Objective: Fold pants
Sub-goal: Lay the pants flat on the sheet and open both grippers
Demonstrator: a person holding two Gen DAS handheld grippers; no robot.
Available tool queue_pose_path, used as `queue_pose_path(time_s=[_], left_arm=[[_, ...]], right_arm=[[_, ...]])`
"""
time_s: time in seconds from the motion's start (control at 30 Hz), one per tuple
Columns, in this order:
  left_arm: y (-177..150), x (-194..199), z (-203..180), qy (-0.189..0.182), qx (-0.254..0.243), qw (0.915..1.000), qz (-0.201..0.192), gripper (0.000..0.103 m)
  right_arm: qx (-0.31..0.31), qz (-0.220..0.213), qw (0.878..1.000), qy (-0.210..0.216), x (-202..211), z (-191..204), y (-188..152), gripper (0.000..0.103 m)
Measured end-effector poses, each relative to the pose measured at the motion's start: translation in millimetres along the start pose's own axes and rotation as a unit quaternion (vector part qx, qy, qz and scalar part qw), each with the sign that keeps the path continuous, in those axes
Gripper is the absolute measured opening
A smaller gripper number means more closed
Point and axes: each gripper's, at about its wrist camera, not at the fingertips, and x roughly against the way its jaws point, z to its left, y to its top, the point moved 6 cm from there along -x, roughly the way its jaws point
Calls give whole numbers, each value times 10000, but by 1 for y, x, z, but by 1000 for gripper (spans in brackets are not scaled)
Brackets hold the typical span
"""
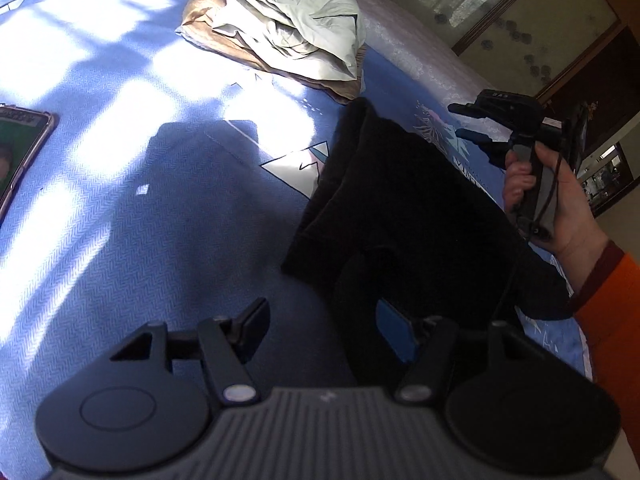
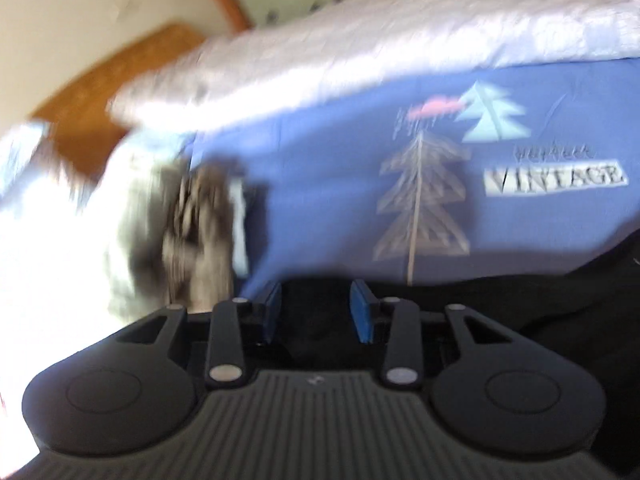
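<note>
**Black pants folded on bed, both tongs free of the cloth**

The black pants (image 1: 404,208) lie on the blue bedspread (image 1: 160,200) toward the bed's right side in the left wrist view, gathered into a thick, layered bundle. One folded edge runs diagonally from the upper end down to a lower left corner; the far end trails off under the person's sleeve (image 1: 608,312).

The left tongs (image 1: 324,330) hover at the near end of the bundle, pitched downward. Their jaws stand wide apart, nothing pressed between the pads; the right pad sits over dark cloth, the left over bare bedspread.

The right tongs (image 1: 466,122) are raised above the pants' far edge, held in the right hand (image 1: 556,200) with fingers wrapped round the handle. In the right wrist view, which is blurred, their jaws stand partly apart with dark fabric seen between them; no pinch is visible.

Beyond the pants, a heap of pale garments (image 1: 288,28) rests near the upper edge of the bed. A phone (image 1: 20,152) lies at the left edge. A broad sunlit stretch of bedspread lies open left of the pants. A white quilt (image 2: 400,28) borders the bedspread on the far side.
</note>
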Motion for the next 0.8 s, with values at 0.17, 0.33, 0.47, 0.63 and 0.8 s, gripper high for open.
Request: queue_pose_path(time_s=[0.17,0.33,0.47,0.63,0.8], left_arm=[[-3,-7,0,-180,284,9993,175,65],[-16,-15,-14,-307,473,9979,331,81],[-30,-29,-25,-236,359,9979,491,85],[-20,-40,-29,-46,349,9987,372,94],[1,-50,-24,153,679,9971,317,87]], right_arm=[[184,269,9979,568,62,-5,-30,42],[33,335,9951,932,188,-65,-94,43],[-246,-127,9989,385,310,-148,-140,46],[-1638,-905,9794,-759,454,-263,-215,49],[-3366,-1798,9121,-1501,535,-342,-292,49]])
